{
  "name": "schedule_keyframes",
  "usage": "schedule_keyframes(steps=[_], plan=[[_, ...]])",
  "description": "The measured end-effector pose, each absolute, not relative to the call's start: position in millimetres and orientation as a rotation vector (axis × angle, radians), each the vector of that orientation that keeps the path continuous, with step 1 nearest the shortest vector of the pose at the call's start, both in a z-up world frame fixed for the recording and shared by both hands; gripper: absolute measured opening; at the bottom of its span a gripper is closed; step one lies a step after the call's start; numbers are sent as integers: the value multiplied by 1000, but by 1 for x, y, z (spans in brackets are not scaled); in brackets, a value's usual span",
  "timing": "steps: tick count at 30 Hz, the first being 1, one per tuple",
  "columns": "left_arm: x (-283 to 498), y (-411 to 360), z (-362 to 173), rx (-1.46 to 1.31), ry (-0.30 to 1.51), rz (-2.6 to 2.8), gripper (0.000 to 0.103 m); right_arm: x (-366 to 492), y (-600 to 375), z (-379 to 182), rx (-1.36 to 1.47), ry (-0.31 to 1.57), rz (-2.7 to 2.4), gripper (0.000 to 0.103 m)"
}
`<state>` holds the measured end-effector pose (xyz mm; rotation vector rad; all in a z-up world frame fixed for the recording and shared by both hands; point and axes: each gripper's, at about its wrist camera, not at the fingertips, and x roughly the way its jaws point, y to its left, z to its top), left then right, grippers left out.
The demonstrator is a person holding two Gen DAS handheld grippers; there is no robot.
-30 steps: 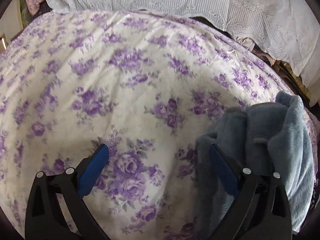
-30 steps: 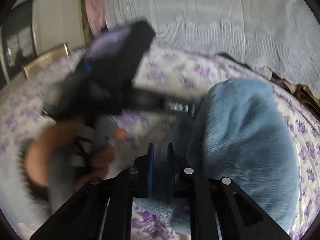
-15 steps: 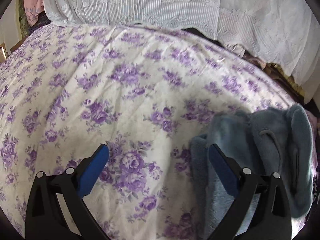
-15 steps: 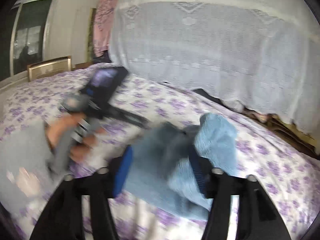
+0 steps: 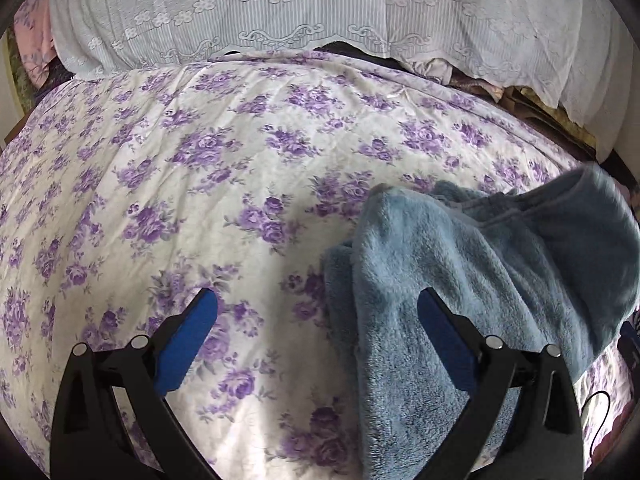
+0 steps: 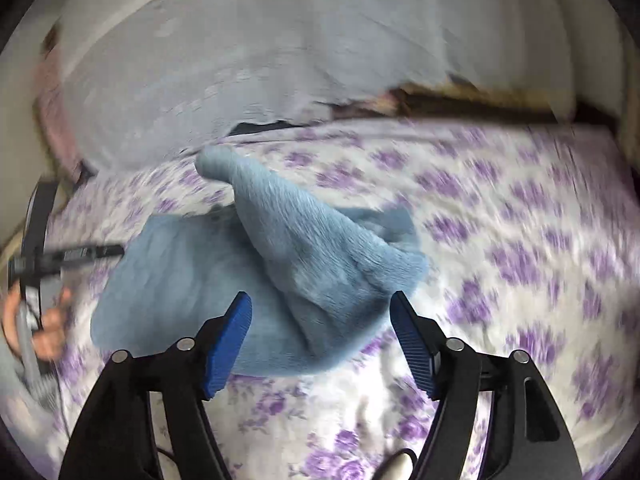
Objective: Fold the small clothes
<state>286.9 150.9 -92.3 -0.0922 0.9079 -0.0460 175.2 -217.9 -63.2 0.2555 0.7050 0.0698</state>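
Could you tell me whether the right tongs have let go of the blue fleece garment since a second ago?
Yes. The right tongs, shut on the blue fleece garment before, now stand open, and the garment lies loose on the floral bedspread.

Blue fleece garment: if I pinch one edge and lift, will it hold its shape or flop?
Likely floppy: the blue fleece garment already slumps in soft folds on the bedspread. Its plush pile probably grips the pads rather than slipping. It looks light, so it should drag easily.
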Motion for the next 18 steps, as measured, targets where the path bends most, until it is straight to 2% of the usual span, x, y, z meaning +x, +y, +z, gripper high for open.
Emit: schedule_keyframes(steps=[5,10,11,12,13,18], plan=[[290,147,-102,-81,934,-45,98,187,-272,-98,661,801,89,73],[289,146,-103,-87,936,-48,98,213,-286,-122,895,800,114,75],[288,145,-101,-86,930,-53,98,218,-287,-130,937,809,116,69],[287,144,-99,-86,926,-59,98,223,-285,-137,971,818,115,42],[287,143,-97,-84,921,-66,98,229,-279,-138,975,822,128,31],[292,129,-83,-84,918,-119,98,222,-218,-75,527,675,73,25]])
